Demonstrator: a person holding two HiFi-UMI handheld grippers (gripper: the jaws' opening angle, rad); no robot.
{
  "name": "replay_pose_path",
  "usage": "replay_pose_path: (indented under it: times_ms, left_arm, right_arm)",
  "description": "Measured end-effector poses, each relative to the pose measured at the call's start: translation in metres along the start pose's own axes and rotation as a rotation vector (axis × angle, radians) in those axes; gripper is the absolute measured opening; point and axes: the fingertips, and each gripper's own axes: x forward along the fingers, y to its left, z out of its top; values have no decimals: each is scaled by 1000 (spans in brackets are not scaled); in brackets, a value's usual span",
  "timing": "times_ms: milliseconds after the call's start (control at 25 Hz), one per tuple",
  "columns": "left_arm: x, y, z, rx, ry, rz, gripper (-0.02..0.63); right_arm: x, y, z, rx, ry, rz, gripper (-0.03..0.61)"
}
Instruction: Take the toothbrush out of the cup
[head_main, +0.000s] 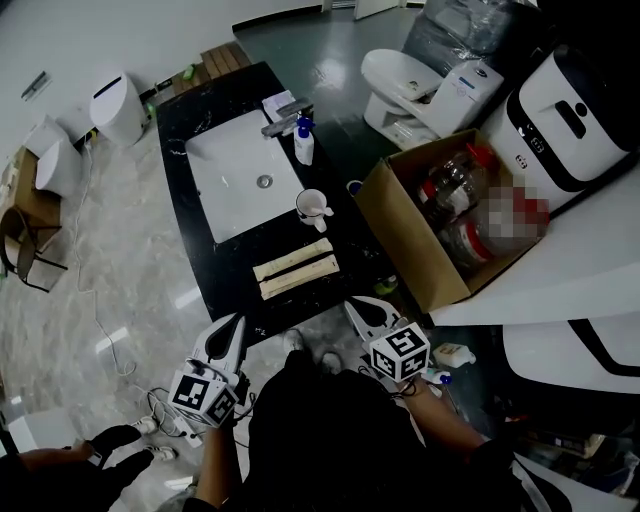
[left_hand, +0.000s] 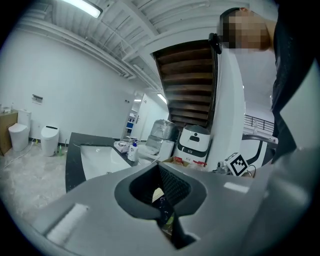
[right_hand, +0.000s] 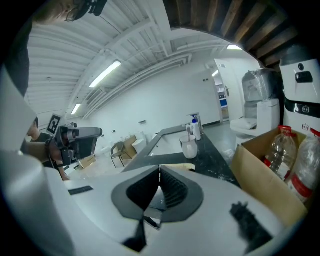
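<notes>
A white handled cup (head_main: 313, 208) stands on the black counter (head_main: 232, 290) to the right of the sink (head_main: 243, 172). It also shows in the right gripper view as a cup (right_hand: 189, 148) beyond the jaws. Whatever is inside it is too small to make out. My left gripper (head_main: 237, 322) is held off the counter's near left corner and my right gripper (head_main: 353, 303) off its near right corner, both well short of the cup. In each gripper view the left gripper (left_hand: 159, 167) and the right gripper (right_hand: 159, 169) have their jaws closed together, holding nothing.
A soap bottle (head_main: 303, 143) and a tap (head_main: 280, 122) stand behind the cup. Two folded beige cloths (head_main: 296, 268) lie on the near counter. An open cardboard box (head_main: 436, 222) with bottles stands to the right. Another person (head_main: 70, 458) is at lower left.
</notes>
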Motion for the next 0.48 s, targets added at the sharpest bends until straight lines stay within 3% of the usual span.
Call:
replay_pose_path:
  times_ms: [480]
  left_arm:
    - [19, 55, 9, -69, -19, -48, 6]
  right_arm:
    - [49, -10, 21, 17, 15, -93, 15]
